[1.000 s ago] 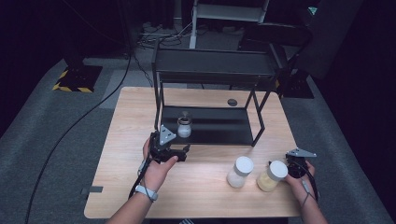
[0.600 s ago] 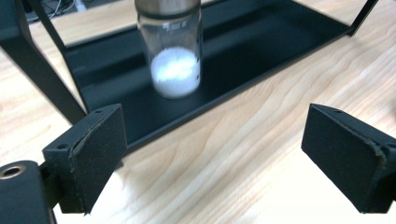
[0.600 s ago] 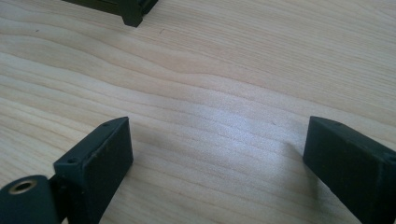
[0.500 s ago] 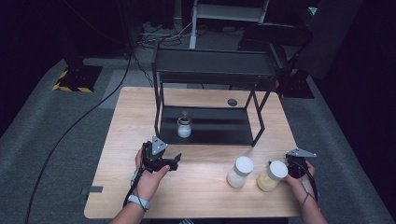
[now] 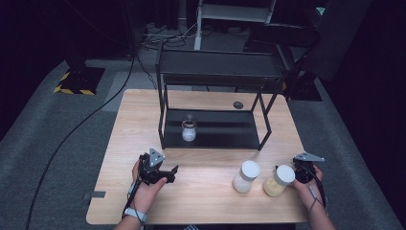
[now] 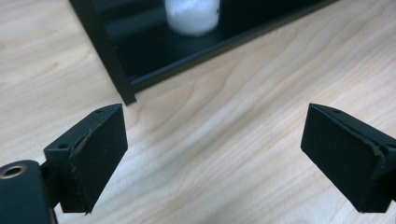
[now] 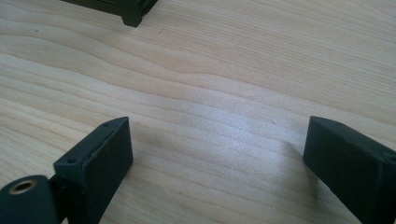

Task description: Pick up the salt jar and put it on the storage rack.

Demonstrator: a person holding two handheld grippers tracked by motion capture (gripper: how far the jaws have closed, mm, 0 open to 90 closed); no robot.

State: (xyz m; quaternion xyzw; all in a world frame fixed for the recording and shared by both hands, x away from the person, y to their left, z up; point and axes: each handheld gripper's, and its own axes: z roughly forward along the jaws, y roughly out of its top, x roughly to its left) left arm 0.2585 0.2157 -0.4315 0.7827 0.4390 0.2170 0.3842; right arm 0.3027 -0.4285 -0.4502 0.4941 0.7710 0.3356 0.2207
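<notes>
1. Wood grain runs under both of my grippers; the left gripper (image 5: 165, 171) hovers low over the surface (image 5: 206, 201) near its front left, jaws spread wide with nothing between them.
2. In the left gripper view those jaws point at the rack (image 6: 112, 74) corner post, and the small bottle (image 5: 189, 131) stands upright on the rack's bottom shelf, near its left end.
3. My right gripper (image 5: 299, 172) sits at the front right, just beside the yellow jar (image 5: 279, 180); its own view shows the jaws parted and empty over bare wood.
4. The white jar (image 5: 245, 176) stands just left of the yellow one, the two close together but apart.
5. I judge the jars are next for the rack. Risks as I see them:
   - Closing on the yellow jar from its side could shove it into the white jar and tip one, since they stand so near.
   - A grip high on the lid might let the jar swing or slip.
   - Going in low, a jar or a jaw could clip the rack's front rail or post.
   - Setting a jar down too near the bottle could knock it over.
</notes>
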